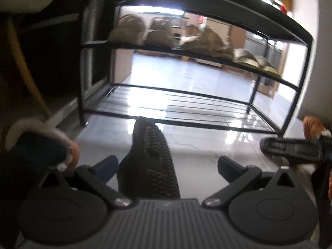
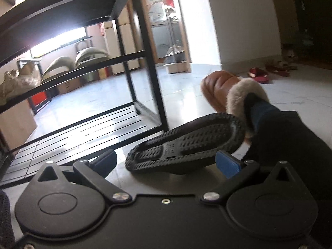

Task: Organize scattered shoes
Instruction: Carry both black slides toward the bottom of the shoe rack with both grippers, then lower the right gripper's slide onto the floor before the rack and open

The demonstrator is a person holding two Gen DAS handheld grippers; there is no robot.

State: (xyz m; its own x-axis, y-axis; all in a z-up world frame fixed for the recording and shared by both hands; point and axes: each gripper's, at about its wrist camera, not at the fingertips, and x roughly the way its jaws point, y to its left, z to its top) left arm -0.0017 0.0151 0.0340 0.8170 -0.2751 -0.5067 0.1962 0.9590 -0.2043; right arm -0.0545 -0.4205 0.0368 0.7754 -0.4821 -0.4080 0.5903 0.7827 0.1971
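Left gripper (image 1: pixel 166 166) spread around black shoe (image 1: pixel 150 161), sole sideways, before rack (image 1: pixel 199 95). Right gripper (image 2: pixel 171 161) spread around second shoe (image 2: pixel 186 145), sole up. Risk: unclamped shoes slipping; toes snagging rack's front bar.

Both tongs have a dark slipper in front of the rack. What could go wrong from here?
1. The left slipper sits between wide-spread fingers; whether it is gripped is unclear, so it might drop.
2. The right slipper is soles-up and could catch the rack's front bar.
3. The worn brown slipper stands close by.
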